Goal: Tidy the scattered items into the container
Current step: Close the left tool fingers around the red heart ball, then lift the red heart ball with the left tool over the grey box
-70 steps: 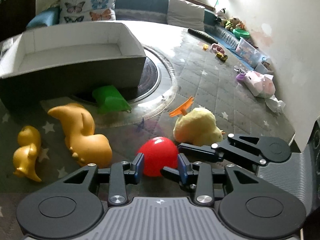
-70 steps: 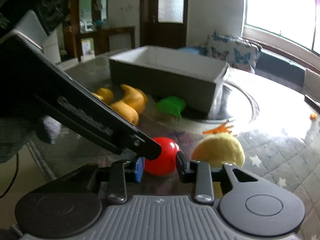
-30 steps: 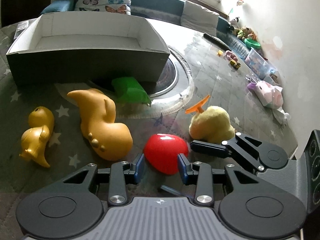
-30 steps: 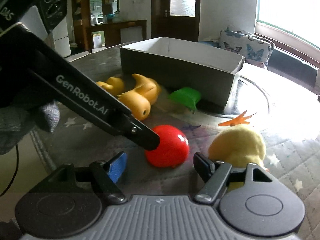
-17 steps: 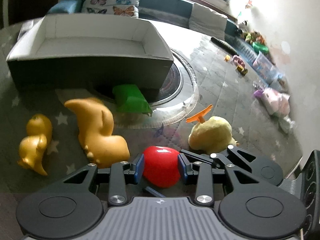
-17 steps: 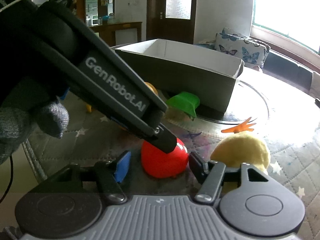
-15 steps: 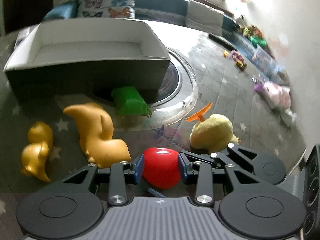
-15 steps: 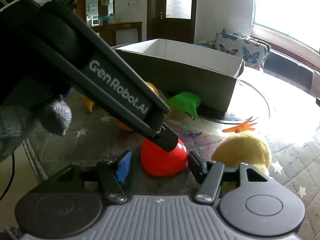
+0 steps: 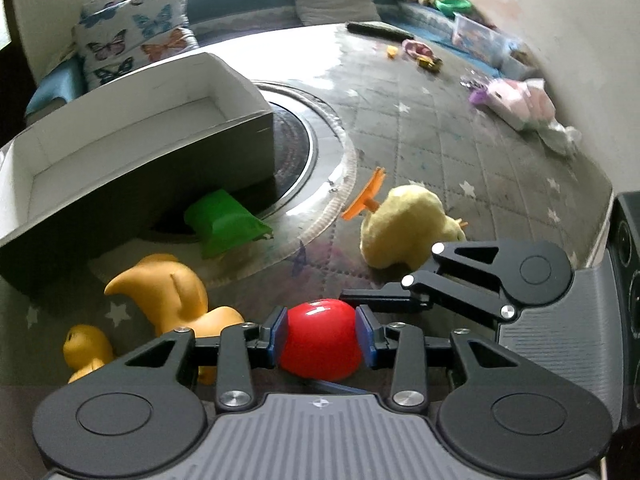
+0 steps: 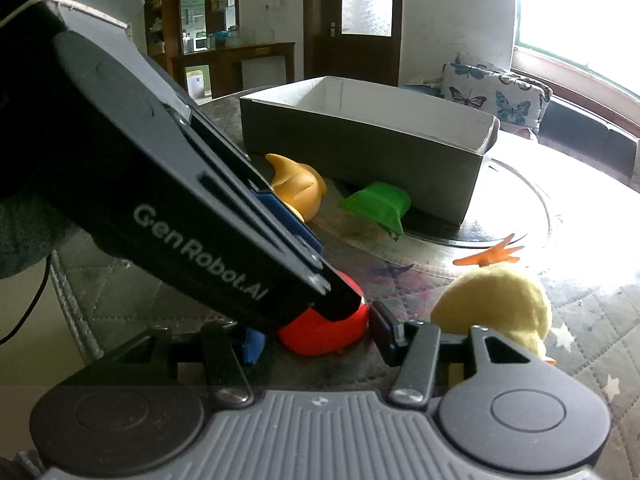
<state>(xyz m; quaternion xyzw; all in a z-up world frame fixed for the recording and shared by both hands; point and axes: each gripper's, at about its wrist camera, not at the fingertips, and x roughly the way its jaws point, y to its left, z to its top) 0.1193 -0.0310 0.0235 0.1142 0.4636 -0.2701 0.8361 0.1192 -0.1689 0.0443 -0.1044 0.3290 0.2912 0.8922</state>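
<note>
My left gripper (image 9: 320, 334) is shut on a red toy (image 9: 320, 338), its blue pads pressed on both sides. In the right wrist view the red toy (image 10: 320, 334) sits between the spread fingers of my right gripper (image 10: 316, 340), which is open; the left gripper's body (image 10: 180, 224) covers much of it. The grey cardboard box (image 9: 132, 160) with a white inside stands at the back left and also shows in the right wrist view (image 10: 360, 148). A large yellow duck (image 9: 168, 292), a small yellow duck (image 9: 86, 350), a green toy (image 9: 224, 226) and a yellow plush chick (image 9: 408, 228) lie on the mat.
An orange plastic piece (image 9: 366, 196) lies by the plush chick. A round glass turntable (image 9: 300, 148) sits under the box's right end. Small toys and a pink plush (image 9: 516, 100) lie at the far right. A butterfly cushion (image 9: 136, 48) is behind the box.
The left gripper has closed tighter on the red toy and tilted, bringing it closer to the camera. The right gripper opened earlier and stays open around the toy.
</note>
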